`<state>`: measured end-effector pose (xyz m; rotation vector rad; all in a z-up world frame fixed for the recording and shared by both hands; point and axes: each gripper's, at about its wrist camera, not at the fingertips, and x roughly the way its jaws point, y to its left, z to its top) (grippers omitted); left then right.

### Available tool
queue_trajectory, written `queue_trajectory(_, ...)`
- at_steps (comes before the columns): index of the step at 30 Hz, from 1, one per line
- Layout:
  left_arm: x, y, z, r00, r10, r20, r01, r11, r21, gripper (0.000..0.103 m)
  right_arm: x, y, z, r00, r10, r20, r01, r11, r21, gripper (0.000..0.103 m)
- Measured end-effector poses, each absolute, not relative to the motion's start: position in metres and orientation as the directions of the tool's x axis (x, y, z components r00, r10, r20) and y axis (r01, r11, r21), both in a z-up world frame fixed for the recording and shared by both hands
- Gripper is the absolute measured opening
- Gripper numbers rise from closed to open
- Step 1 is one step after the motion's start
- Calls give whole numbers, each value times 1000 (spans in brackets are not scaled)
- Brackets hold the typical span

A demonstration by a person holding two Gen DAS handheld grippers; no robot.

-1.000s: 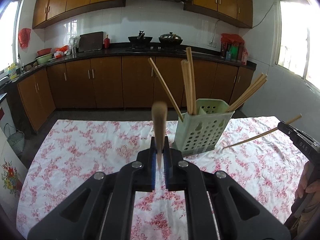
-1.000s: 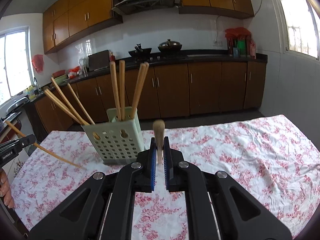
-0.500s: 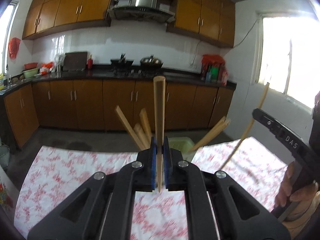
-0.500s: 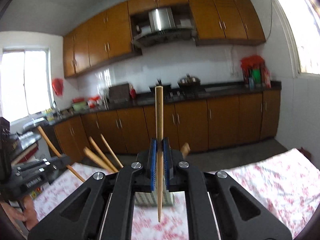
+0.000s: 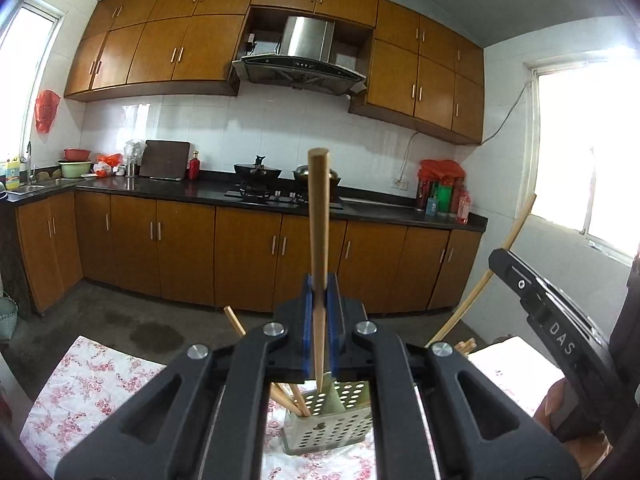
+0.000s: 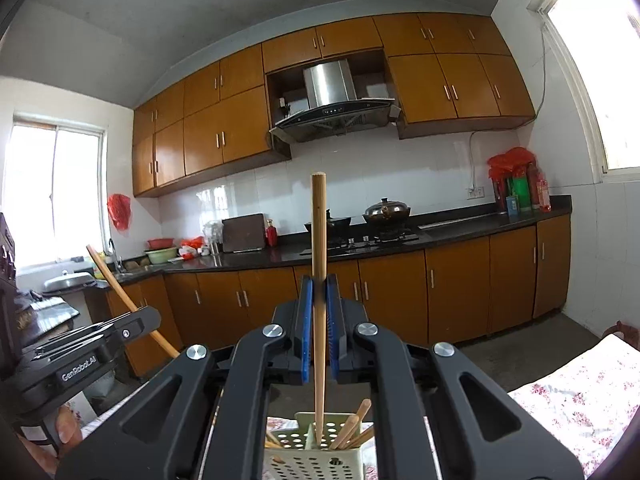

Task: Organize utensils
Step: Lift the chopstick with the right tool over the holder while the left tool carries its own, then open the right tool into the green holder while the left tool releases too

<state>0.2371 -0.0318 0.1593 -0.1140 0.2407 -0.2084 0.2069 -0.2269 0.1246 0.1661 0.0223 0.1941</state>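
We have one chopstick clamped upright in the left gripper, pads closed on it, thin tip just above the perforated utensil holder. Right gripper likewise pinches its chopstick upright, its tip at the holder's rim. Holder stands on the floral tablecloth, more chopsticks leaning inside; table edges mostly hidden.

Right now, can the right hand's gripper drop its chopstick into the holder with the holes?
Probably yes. The right gripper is shut on an upright chopstick whose tip hangs over the perforated holder, above an open slot. The chopsticks already inside lean aside, so nothing seems to block it.
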Motion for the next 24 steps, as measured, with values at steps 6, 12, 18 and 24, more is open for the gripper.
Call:
queue_trajectory(6,258,-38,147,946,-225,-233,198,971,-134,8,218,-220,119,984,180,7,-179,972,153,8)
queue_trajectory(12,269,-39,136,948,-232,-219,204,968,-144,8,227,-211,102,983,183,-26,-177,973,147,8)
queue_trajectory(18,278,-40,118,940,-245,-237,211,964,-163,8,235,-214,88,976,198,-90,-181,968,172,8)
queue_trajectory(24,284,-38,106,929,-255,-270,212,961,-180,8,234,-214,85,972,207,-113,-186,968,169,8)
